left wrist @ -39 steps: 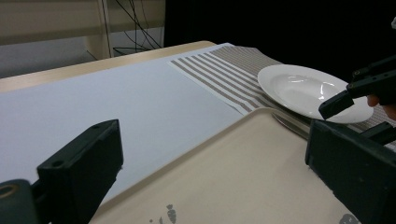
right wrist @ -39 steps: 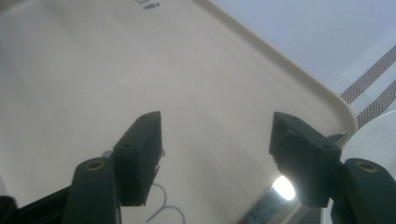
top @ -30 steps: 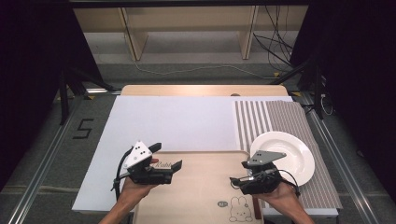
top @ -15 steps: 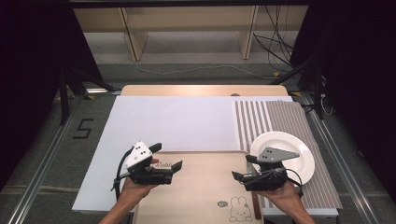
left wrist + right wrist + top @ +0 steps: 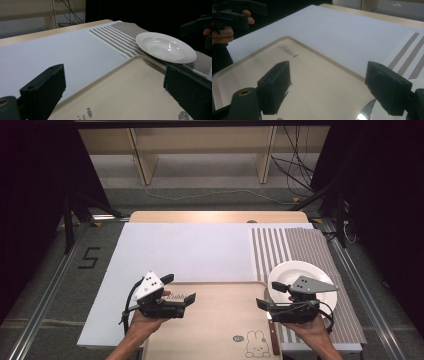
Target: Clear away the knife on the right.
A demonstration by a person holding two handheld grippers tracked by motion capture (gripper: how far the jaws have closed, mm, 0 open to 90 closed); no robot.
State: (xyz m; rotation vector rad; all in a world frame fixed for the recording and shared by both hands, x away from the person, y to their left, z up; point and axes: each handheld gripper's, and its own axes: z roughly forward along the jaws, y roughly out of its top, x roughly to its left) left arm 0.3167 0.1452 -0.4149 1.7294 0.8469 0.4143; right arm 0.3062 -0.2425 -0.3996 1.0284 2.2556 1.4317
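A beige tray (image 5: 215,320) with a rabbit print lies at the table's near edge. My left gripper (image 5: 179,288) hovers open over the tray's left rim, with nothing between its jaws. My right gripper (image 5: 270,295) is open over the tray's right rim, beside a white plate (image 5: 300,272) on the striped placemat (image 5: 300,247). A knife (image 5: 272,332) lies along the tray's right edge. The left gripper view looks between its open jaws (image 5: 115,82) across the tray (image 5: 125,92) to the plate (image 5: 165,46) and knife (image 5: 155,63). The right gripper view shows open jaws (image 5: 329,85) above the tray (image 5: 312,70).
A white mat (image 5: 185,252) covers the table's middle and left, over a wooden tabletop (image 5: 215,216). Metal rails (image 5: 45,295) run along both sides. The other hand's gripper (image 5: 234,15) is at the top left of the right gripper view.
My right gripper has shifted slightly to the right, toward the plate. The left gripper, tray, plate and knife have stayed put.
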